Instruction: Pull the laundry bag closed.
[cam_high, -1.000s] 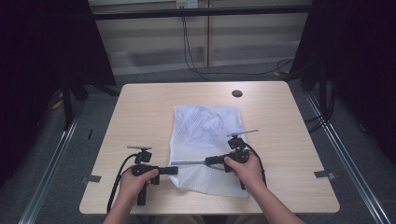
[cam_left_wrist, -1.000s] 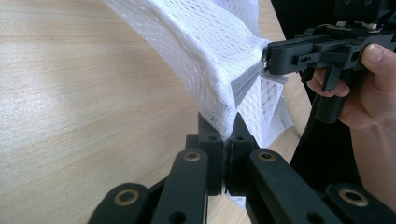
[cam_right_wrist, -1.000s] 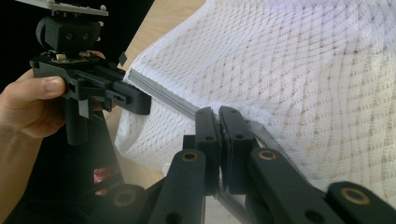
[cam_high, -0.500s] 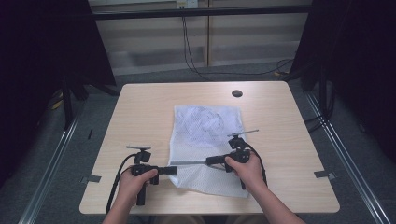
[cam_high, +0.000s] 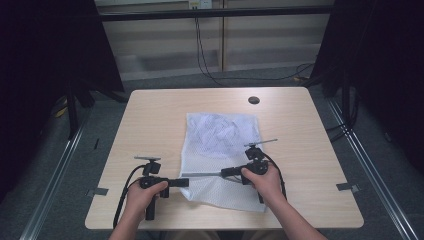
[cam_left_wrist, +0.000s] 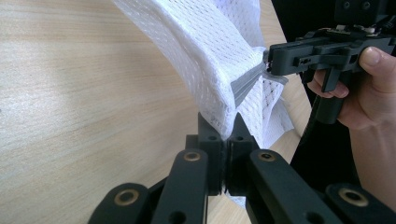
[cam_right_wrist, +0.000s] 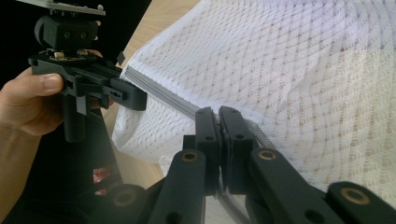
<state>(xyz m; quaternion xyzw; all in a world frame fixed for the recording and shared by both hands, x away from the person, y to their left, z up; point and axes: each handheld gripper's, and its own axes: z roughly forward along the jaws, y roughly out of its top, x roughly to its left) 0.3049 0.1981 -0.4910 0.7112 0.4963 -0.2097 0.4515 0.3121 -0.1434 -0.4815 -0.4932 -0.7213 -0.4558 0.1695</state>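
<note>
With the white mesh laundry bag (cam_high: 220, 155) lying at the centre of the table (cam_high: 150, 120), the left gripper (cam_high: 184, 182) clamped on its edge and the right gripper (cam_high: 225, 173) on the grey zipper strip (cam_high: 202, 175), pull apart evenly, keeping the zipper taut.

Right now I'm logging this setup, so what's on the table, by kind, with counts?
White mesh laundry bag: 1
Black handheld grippers, left gripper and right gripper, both clamped on the bag's grey zipper edge: 2
Dark round hole in the table: 1
Total: 4
</note>
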